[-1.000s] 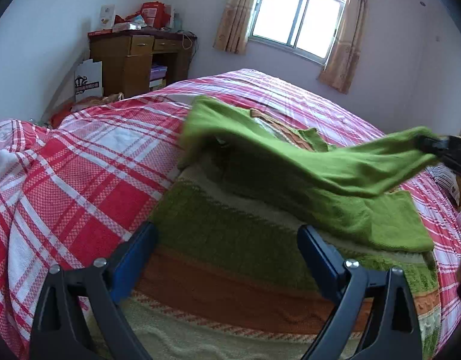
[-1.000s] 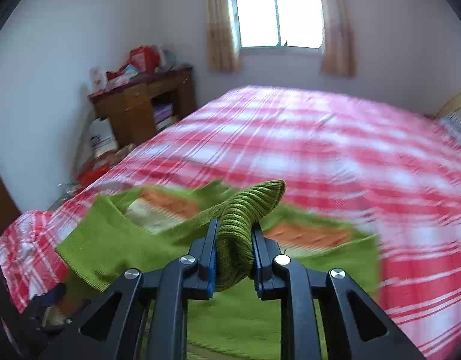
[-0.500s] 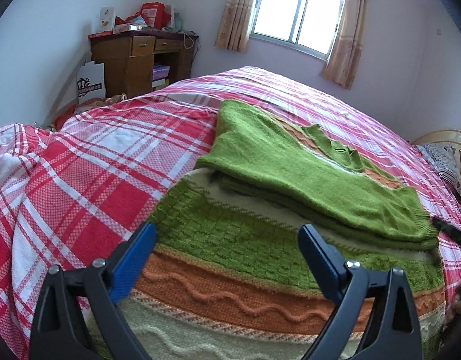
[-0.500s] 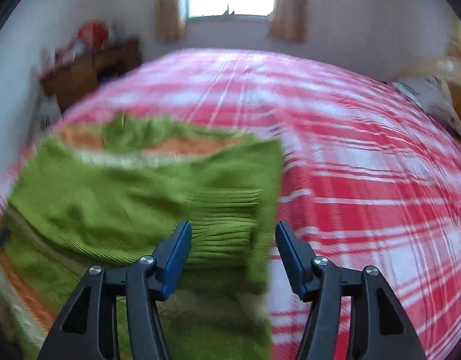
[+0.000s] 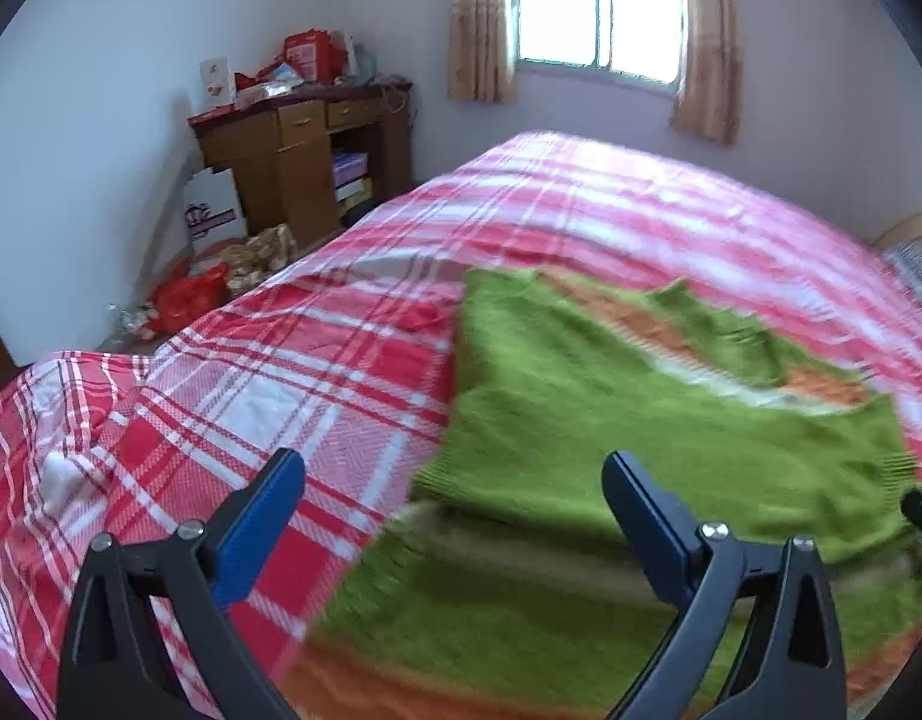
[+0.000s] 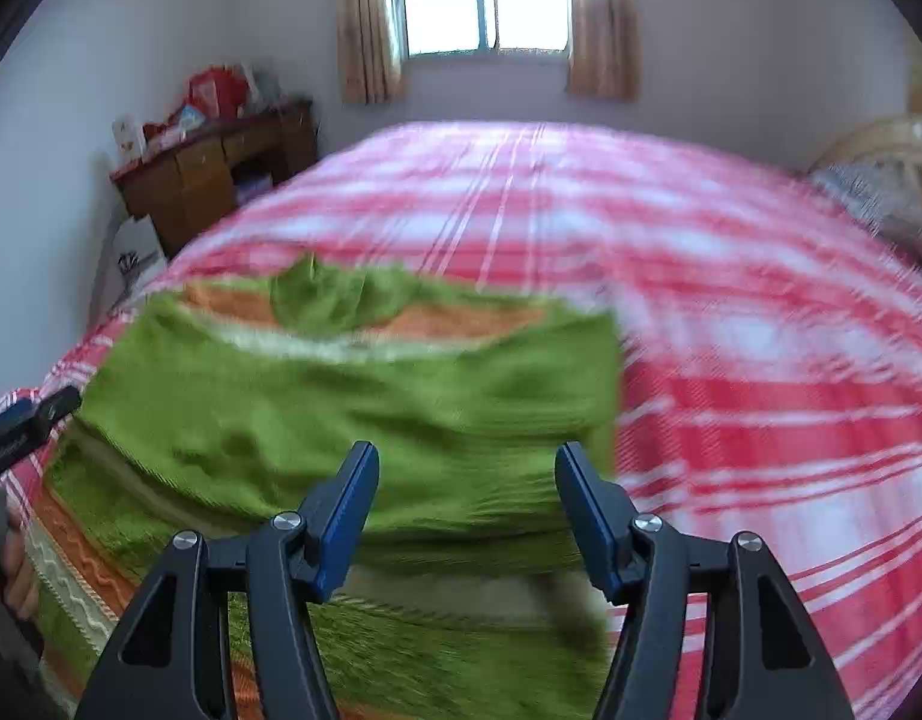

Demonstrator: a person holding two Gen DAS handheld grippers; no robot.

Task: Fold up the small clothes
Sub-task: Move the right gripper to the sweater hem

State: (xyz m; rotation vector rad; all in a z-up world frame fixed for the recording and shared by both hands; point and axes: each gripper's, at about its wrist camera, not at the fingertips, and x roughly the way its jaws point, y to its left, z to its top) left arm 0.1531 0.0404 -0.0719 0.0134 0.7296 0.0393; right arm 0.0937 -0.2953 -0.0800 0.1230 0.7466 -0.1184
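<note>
A small green knitted sweater (image 5: 629,420) with orange and cream stripes lies on the red plaid bed, both sleeves folded flat across its chest. It also shows in the right wrist view (image 6: 353,420). My left gripper (image 5: 455,510) is open and empty, above the sweater's left edge. My right gripper (image 6: 467,498) is open and empty, over the sweater's right side near the folded sleeve cuff. The left gripper's tip shows in the right wrist view (image 6: 29,426).
The red plaid bedspread (image 5: 317,372) covers the whole bed. A wooden desk (image 5: 305,156) with clutter stands at the far left wall, with bags on the floor (image 5: 191,300). A pillow and headboard (image 6: 875,180) are at the right.
My right gripper laid the sleeve it held across the sweater, opened and let it go, then drew back. My left gripper shifted left, staying open.
</note>
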